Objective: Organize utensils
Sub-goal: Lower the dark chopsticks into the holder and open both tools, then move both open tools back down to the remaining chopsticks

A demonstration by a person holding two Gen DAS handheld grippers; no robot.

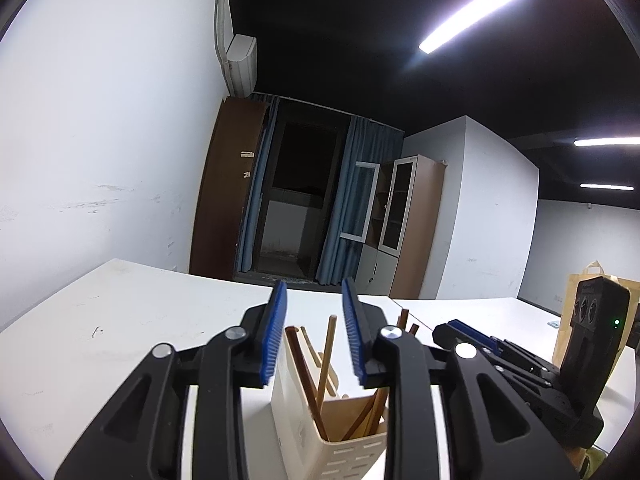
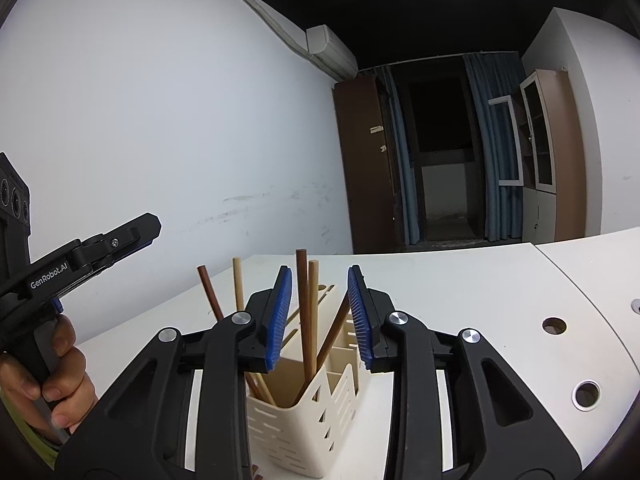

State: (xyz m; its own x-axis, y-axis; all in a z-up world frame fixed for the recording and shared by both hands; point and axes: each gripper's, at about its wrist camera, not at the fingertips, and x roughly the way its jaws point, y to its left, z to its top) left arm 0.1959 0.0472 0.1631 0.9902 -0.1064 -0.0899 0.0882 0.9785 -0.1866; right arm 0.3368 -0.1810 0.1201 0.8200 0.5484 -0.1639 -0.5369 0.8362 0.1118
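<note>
Both grippers, left (image 1: 314, 330) and right (image 2: 318, 316), hang with blue pads parted and gripping nothing, just above the cream utensil holder (image 2: 300, 420) on the white table (image 2: 460, 280), wooden chopsticks (image 2: 306, 320) standing inside.

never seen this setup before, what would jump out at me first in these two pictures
First, the cream slotted plastic utensil holder on the white table, bristling with brown and tan wooden chopsticks that lean at different angles. Framing it in each view are open black tongs with blue ribbed pads: the right tongs and the left tongs, neither gripping anything.
</note>
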